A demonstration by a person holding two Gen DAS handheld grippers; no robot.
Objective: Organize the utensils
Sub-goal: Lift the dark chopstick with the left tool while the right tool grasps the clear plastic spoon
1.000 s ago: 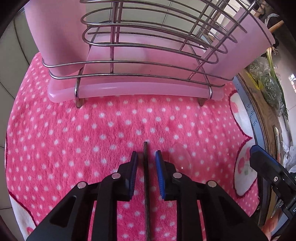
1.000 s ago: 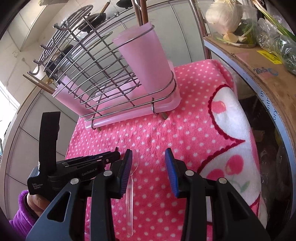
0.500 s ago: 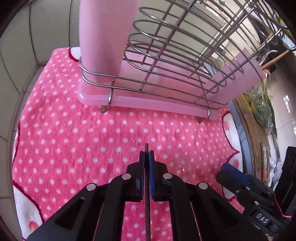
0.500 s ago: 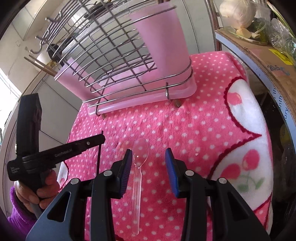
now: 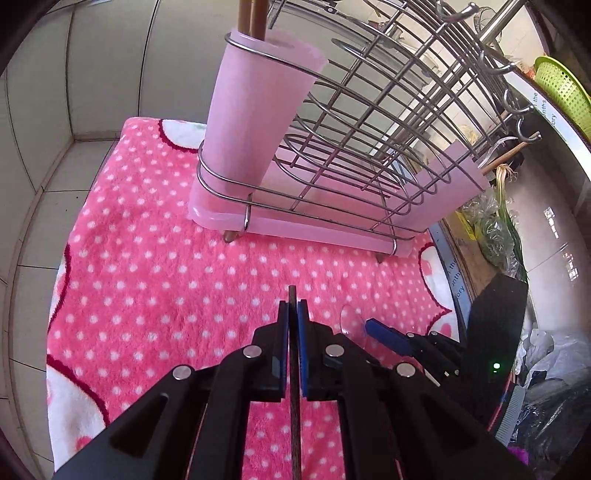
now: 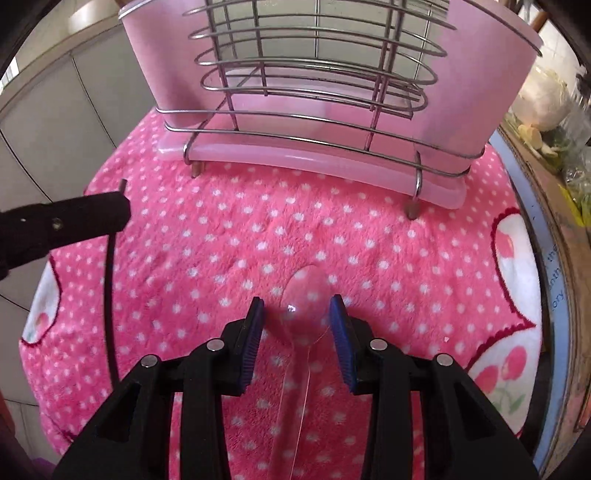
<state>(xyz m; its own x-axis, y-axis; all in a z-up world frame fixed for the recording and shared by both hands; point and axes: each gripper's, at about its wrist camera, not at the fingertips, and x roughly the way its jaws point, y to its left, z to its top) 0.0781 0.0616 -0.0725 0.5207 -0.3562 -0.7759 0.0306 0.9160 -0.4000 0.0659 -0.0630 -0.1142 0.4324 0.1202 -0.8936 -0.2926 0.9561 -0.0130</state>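
I see a pink dotted towel [image 6: 229, 236] under the wire rack [image 5: 362, 122] with its pink cup [image 5: 255, 110]. My right gripper [image 6: 297, 325] stands spread around the clear spoon [image 6: 304, 295] lying on the towel, pads not touching it. My left gripper [image 5: 291, 332] is pinched on a dark chopstick [image 5: 293, 398], lifted off the towel.

One wire rack [image 5: 369, 122] is standing on one pink dotted towel [image 5: 155, 280]. Two pink cups are sitting in the rack, a tall cup [image 5: 255, 107] at its left end holding two wooden sticks [image 5: 251, 16], and a far cup [image 5: 458, 181] at its right end. In front of the rack, one clear spoon [image 6: 304, 295] is lying on the towel, and one dark chopstick [image 5: 293, 376] is showing. Two grippers are showing: the left gripper [image 5: 292, 314] and the right gripper [image 6: 297, 314].
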